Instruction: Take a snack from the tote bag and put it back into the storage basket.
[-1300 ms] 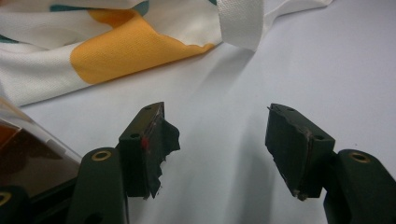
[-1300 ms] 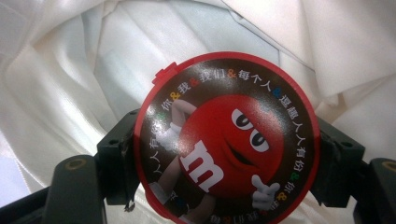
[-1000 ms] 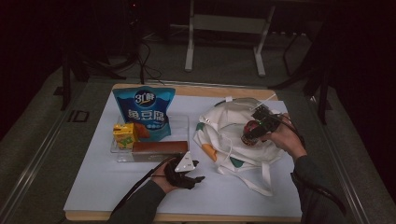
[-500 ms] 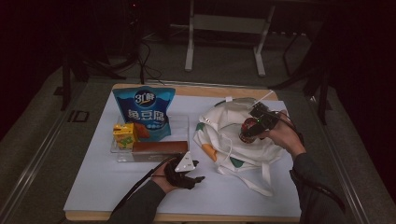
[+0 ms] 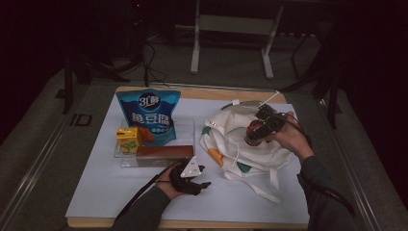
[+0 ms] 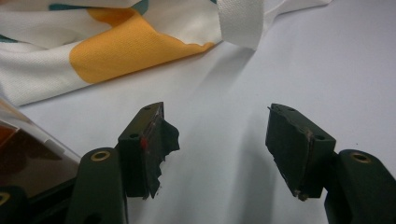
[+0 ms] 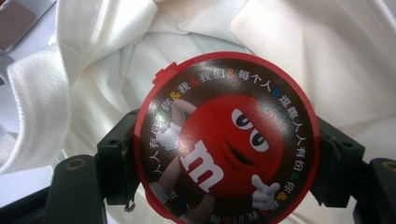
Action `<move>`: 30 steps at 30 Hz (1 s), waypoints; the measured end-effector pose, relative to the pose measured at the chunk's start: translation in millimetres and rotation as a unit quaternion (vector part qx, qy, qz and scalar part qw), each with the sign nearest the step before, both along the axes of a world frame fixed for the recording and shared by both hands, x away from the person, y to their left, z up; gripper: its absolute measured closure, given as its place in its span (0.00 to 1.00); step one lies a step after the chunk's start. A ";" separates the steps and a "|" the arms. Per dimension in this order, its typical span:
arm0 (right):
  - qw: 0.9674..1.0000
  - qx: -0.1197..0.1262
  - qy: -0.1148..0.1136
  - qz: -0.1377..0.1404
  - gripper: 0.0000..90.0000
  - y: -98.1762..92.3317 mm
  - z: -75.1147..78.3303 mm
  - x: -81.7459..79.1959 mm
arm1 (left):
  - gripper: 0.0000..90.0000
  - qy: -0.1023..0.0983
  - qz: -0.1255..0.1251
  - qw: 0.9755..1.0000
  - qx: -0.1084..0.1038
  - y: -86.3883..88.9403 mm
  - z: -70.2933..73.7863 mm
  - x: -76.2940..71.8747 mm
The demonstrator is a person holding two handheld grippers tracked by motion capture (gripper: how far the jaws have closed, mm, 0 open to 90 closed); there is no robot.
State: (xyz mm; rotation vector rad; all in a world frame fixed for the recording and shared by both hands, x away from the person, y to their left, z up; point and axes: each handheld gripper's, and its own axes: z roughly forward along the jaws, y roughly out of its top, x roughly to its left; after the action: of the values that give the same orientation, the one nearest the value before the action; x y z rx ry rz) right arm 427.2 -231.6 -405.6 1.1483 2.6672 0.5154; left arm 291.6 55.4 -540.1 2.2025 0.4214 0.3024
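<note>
Clamping a red candy tub (image 7: 226,140) over the white bag (image 5: 250,149), right hand-held gripper (image 5: 257,130), left hand-held gripper (image 6: 217,144) open, empty.

Dark grey sleeves (image 5: 323,192); black jaws, brass screws (image 6: 100,155)

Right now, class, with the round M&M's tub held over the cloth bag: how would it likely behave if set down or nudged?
The M&M's tub looks rigid: the right hand-held gripper clamps its sides without visible denting. Being round, it may roll if laid sideways. The glossy lid suggests a slippery surface, and the rumpled cloth bag beneath could let it tip.
</note>
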 end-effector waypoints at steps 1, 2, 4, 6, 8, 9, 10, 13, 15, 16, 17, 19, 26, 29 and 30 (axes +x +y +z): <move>1.000 0.000 -0.001 0.001 0.28 0.7 0.3 0.1 | 0.43 0.000 0.000 1.000 0.000 0.1 0.1 0.1; 1.000 0.001 -0.001 0.000 0.28 1.8 1.0 0.2 | 0.43 0.001 0.000 1.000 0.000 0.1 0.1 0.0; 1.000 0.001 -0.003 0.004 0.28 4.2 3.3 0.5 | 0.43 0.001 0.000 1.000 -0.001 0.0 0.0 -0.1; 1.000 0.002 -0.006 0.005 0.28 6.0 5.6 0.5 | 0.43 0.000 0.001 1.000 -0.002 0.1 0.0 -0.2; 1.000 0.003 -0.009 0.007 0.28 7.7 8.1 0.4 | 0.43 0.000 0.002 1.000 -0.003 0.4 0.1 -0.2; 1.000 0.004 -0.009 0.008 0.28 8.4 9.3 0.2 | 0.43 0.001 0.002 1.000 -0.004 0.4 0.0 -0.2; 1.000 0.005 -0.009 0.008 0.28 9.3 10.5 0.0 | 0.43 0.002 0.002 1.000 -0.004 0.4 0.0 -0.1; 1.000 0.005 -0.013 0.011 0.28 11.2 13.6 -0.3 | 0.43 0.002 0.002 1.000 -0.004 0.3 0.1 -0.2; 1.000 0.009 -0.011 0.012 0.28 12.0 15.4 -0.2 | 0.43 0.002 0.002 1.000 -0.005 0.4 0.0 -0.1; 1.000 0.010 -0.011 0.013 0.28 12.3 15.8 -0.2 | 0.43 0.002 0.002 1.000 -0.005 0.4 0.0 -0.1; 1.000 0.011 -0.010 0.013 0.28 13.1 16.2 -0.3 | 0.43 0.002 0.002 1.000 -0.005 0.3 -0.1 -0.1; 1.000 0.010 -0.012 0.014 0.28 14.3 16.6 -0.1 | 0.43 0.002 0.002 1.000 -0.005 0.3 -0.1 -0.1; 1.000 0.013 -0.015 0.015 0.28 18.6 20.9 0.4 | 0.43 0.002 0.001 1.000 -0.004 0.4 0.1 0.0; 1.000 0.015 -0.018 0.018 0.28 20.2 23.1 0.4 | 0.43 0.002 0.001 1.000 -0.003 0.6 0.2 0.0; 1.000 0.015 -0.017 0.018 0.28 20.9 23.9 0.2 | 0.43 0.002 0.000 1.000 -0.002 0.7 0.2 0.1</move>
State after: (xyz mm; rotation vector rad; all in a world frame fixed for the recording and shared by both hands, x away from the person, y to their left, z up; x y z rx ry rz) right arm 427.4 -210.7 -381.7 1.0917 2.6634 0.5769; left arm 291.8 56.0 -539.9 2.1993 0.4245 0.2981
